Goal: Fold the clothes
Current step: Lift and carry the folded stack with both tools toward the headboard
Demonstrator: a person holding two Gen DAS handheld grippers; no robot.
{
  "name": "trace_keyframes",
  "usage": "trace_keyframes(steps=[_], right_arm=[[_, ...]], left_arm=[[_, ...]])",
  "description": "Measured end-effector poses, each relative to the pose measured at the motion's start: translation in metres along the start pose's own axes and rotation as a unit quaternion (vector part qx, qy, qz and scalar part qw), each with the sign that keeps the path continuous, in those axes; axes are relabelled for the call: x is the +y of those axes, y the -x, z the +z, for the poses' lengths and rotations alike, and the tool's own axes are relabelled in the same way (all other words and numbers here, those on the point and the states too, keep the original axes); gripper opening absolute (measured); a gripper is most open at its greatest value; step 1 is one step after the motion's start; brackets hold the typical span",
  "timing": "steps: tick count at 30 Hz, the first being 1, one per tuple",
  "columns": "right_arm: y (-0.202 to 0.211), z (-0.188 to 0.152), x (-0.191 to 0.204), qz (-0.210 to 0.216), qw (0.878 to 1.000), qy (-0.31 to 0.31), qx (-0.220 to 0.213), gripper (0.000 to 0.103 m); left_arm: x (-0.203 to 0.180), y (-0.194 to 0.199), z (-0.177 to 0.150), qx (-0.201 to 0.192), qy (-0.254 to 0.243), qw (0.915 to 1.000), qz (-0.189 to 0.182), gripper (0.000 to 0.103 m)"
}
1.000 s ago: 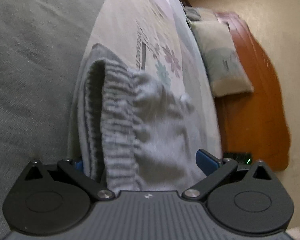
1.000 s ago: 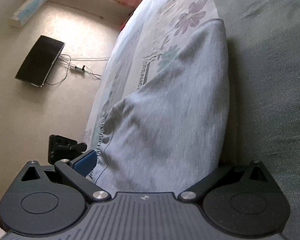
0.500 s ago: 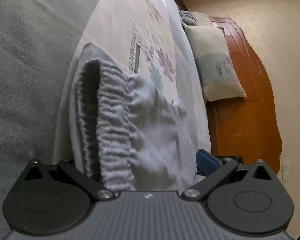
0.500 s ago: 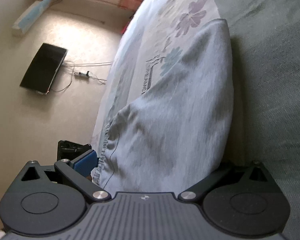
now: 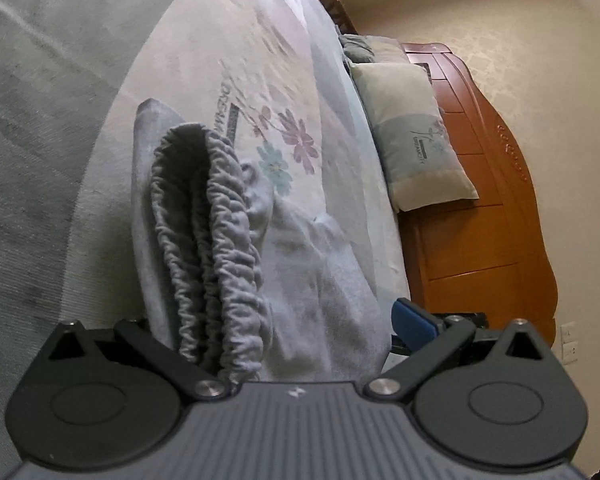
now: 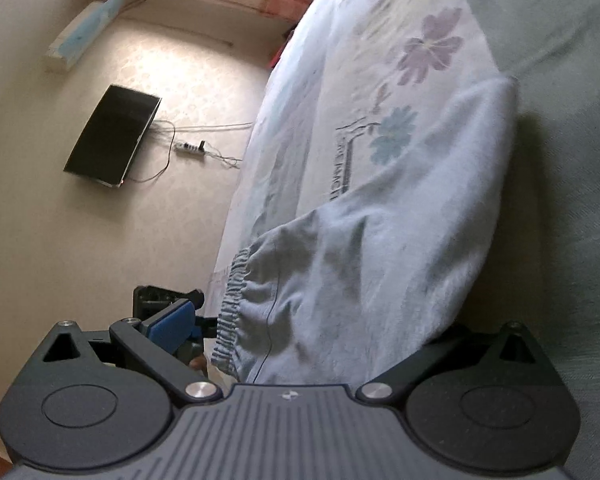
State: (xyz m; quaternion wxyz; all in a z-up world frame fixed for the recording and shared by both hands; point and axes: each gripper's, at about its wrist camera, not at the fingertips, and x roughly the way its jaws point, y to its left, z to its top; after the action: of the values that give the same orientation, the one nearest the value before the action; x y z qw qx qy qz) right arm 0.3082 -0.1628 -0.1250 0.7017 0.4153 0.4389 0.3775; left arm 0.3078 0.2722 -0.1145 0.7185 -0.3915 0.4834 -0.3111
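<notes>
Material: soft grey jersey knit, a pair of shorts or trousers (image 5: 312,280) with a gathered elastic waistband (image 5: 216,248); which of the two cannot be told.
Position: garment lifted at its near end, draping between both grippers and trailing down onto the bed; far corner (image 6: 500,92) touching the sheet beside the grey blanket.
Left gripper (image 5: 276,344): wide apart, cloth bunched between the fingers at the waistband end; one blue pad (image 5: 412,320) shows clear of the fabric, the other is hidden, so whether it is pinching cannot be told.
Right gripper (image 6: 300,344): likewise spread, fabric filling the gap; blue pad (image 6: 172,320) stands beside the waistband edge (image 6: 232,312), not visibly pressing it; hold cannot be told.
Handling (judged): light, limp, no stiffness; sags and creases under its own weight; not slippery, not fragile.
Where to hold (judged): the thick elastic band or a seam corner, which gives firmer purchase than a single thin layer.
Support: bed sheet (image 5: 260,60), pale with flower print; grey blanket (image 5: 40,120) alongside.
Surroundings: pillow (image 5: 416,136), wooden headboard (image 5: 488,208), wall television (image 6: 112,136), power strip (image 6: 190,147).
</notes>
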Motion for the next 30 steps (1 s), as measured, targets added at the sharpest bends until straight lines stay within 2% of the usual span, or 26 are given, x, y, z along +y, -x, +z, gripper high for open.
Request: trace_keyframes(steps=[8,17,25,30], right_arm=[[0.013,-0.007,0.018,0.007,1.000,0.016,-0.002,0.103],[0.052,-0.017,0.040,-0.015,0.998,0.055,-0.023,0.103],[0.121,-0.031,0.039,-0.030,0.994,0.073,-0.070,0.103],[0.176,-0.039,0.037,-0.043,0.990,0.085,-0.106,0.103]], left_arm=[[-0.029,0.001,-0.006,0.000,-0.018,0.9998,-0.001,0.101],[-0.065,-0.028,-0.015,0.026,-0.045,0.9986,-0.003,0.101],[-0.112,-0.071,-0.016,0.060,-0.084,0.9946,-0.009,0.101],[-0.154,-0.121,-0.026,0.089,-0.111,0.9898,-0.011,0.101]])
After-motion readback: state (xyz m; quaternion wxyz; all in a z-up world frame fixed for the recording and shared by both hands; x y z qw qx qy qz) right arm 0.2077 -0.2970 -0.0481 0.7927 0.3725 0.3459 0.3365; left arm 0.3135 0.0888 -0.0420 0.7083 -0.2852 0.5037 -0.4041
